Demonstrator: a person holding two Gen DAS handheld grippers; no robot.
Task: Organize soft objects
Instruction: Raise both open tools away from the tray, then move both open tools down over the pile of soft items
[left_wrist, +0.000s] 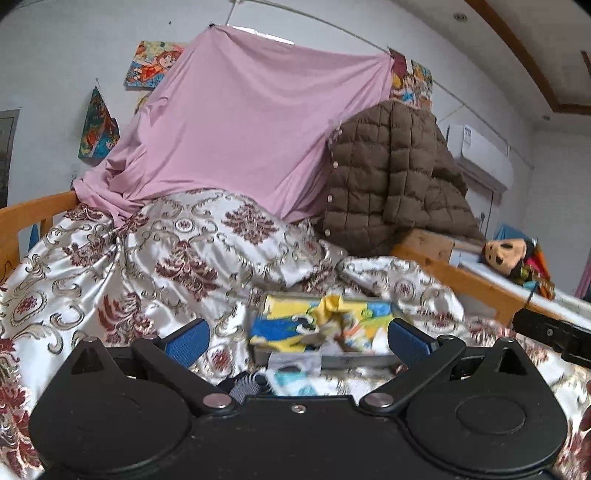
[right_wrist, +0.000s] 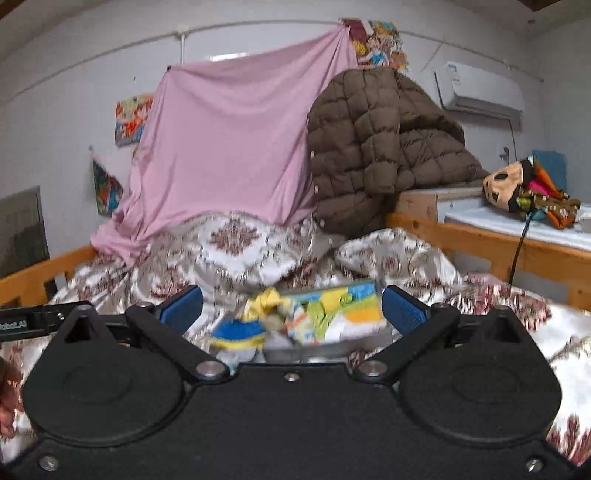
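A colourful cartoon-print soft item (left_wrist: 317, 325) in yellow, blue and white lies crumpled on the patterned satin quilt (left_wrist: 129, 266), partly over a grey box-like edge. My left gripper (left_wrist: 299, 338) is open, blue pads wide on either side of the item's near part. In the right wrist view the same item (right_wrist: 306, 315) lies between the blue pads of my right gripper (right_wrist: 291, 308), which is open too. Both views are a little blurred. A brown quilted jacket (right_wrist: 369, 147) is piled at the bed's head. A plush doll (right_wrist: 524, 186) lies on the neighbouring surface.
A pink sheet (left_wrist: 240, 129) hangs from a line against the wall behind the bed. Wooden bed rails (right_wrist: 480, 240) run along both sides. An air conditioner (right_wrist: 480, 92) is mounted at right. The other gripper's black body (left_wrist: 554, 334) shows at the left view's right edge.
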